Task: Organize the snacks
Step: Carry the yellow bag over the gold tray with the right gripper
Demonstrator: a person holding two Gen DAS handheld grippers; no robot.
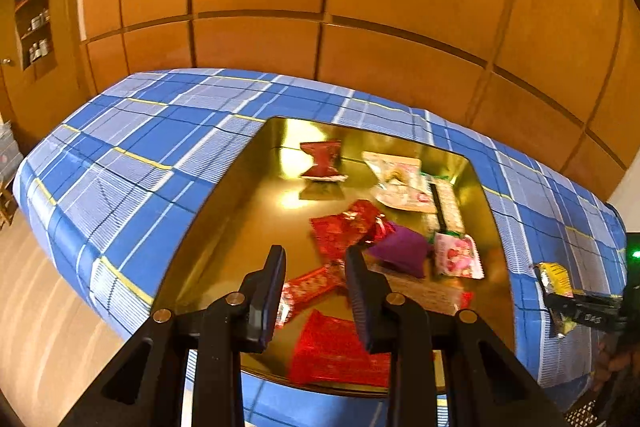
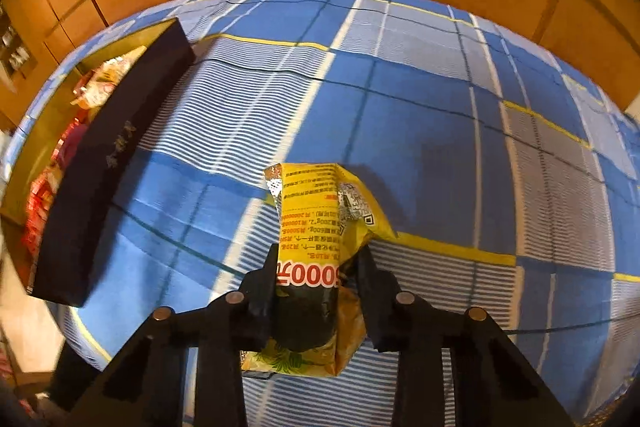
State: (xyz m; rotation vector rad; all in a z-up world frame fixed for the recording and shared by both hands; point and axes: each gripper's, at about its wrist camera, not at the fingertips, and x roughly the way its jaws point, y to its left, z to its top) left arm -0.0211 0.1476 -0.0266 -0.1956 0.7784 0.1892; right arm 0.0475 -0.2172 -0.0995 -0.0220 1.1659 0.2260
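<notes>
Yellow crinkled foil snack packet (image 2: pixel 320 251) clamped between the right hand-held gripper (image 2: pixel 318 275) pads, long axis along the fingers, free end toward 12 o'clock over the blue plaid-covered tabletop (image 2: pixel 440 131). Right view only: dark outer wall of the gold-lined box (image 2: pixel 104 163) at 9 o'clock. Left view only: box interior, red wrappers (image 1: pixel 344 227), purple pouch (image 1: pixel 400 251). Left hand-held gripper (image 1: pixel 316 291) narrowly parted, nothing held, above the box.

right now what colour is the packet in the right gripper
Mostly yellow snack packet with a dark lower part, clearest in the right wrist view.
</notes>
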